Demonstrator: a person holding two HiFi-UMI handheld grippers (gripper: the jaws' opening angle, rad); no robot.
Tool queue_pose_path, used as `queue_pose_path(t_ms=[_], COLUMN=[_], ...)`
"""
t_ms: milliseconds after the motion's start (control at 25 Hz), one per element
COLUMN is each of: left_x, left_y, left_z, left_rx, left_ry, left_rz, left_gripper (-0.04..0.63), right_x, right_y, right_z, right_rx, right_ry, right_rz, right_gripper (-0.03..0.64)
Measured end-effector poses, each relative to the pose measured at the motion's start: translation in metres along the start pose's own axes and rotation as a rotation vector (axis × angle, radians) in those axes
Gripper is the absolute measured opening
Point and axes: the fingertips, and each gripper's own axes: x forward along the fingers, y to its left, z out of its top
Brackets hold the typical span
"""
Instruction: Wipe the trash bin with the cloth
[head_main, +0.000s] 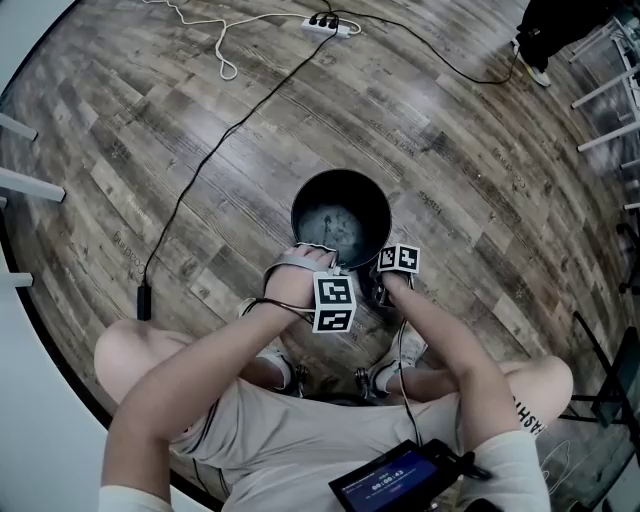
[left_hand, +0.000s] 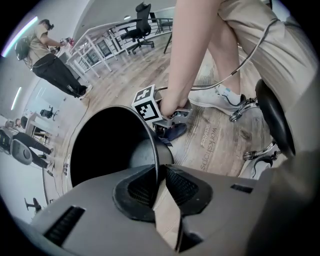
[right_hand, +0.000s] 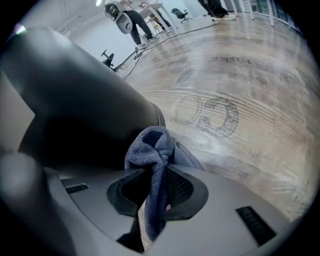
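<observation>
We clamp our left hand-held gripper (left_hand: 159, 184) shut on the near rim of the trash bin (head_main: 338, 215), likely steadying it on the floor (head_main: 200, 150). Our right hand-held gripper (right_hand: 159, 192) pinches the cloth (right_hand: 152, 147) beside its outer wall, apparently for wiping.

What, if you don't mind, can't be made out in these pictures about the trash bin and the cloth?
Right gripper view: the trash bin is a dark blur beside the cloth; whether they touch cannot be told.
Head view: the cloth is hidden under the right gripper.
Left gripper view: the trash bin's inside is black shadow, its bottom lost.
Head view: print on the screen is too small to read.
</observation>
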Motion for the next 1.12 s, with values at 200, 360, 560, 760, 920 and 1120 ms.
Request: queue_pose_path(t_ms=[200,360,560,760,920,1120], left_x=[-0.003,0.001,0.004,0.008,0.008,0.005], left_y=[-0.001,0.004,0.004,0.002,-0.001,-0.003], left_z=[0.003,-0.013,-0.025,-0.028,-0.027,-0.019], left_rx=[-0.015,0.076,0.095,0.148,0.155,0.135], left_ry=[-0.042,0.028,0.033,0.061,0.069,0.057], left_rz=[-0.027,0.013,0.022,0.046,0.038,0.02], left_gripper=[0.08,0.138,0.14,0.121,0.104,0.081], right_x=[-0.05,-0.106,-0.17,-0.194,-0.177,-0.138], right_y=[0.033,0.058,0.098,0.139,0.141,0.117], right_z=[0.005,0.008,0.007,0.015,0.011,0.011], right_rx=[-0.127,-0.176,-0.151,-0.121,-0.13,-0.161], right_ry=[0.047,0.05,-0.024,-0.095,-0.087,-0.074], right_rz=[0.005,0.037,0.116,0.202,0.183,0.126], right_gripper=[0.064,0.064,0.064,0.064,0.064,0.064])
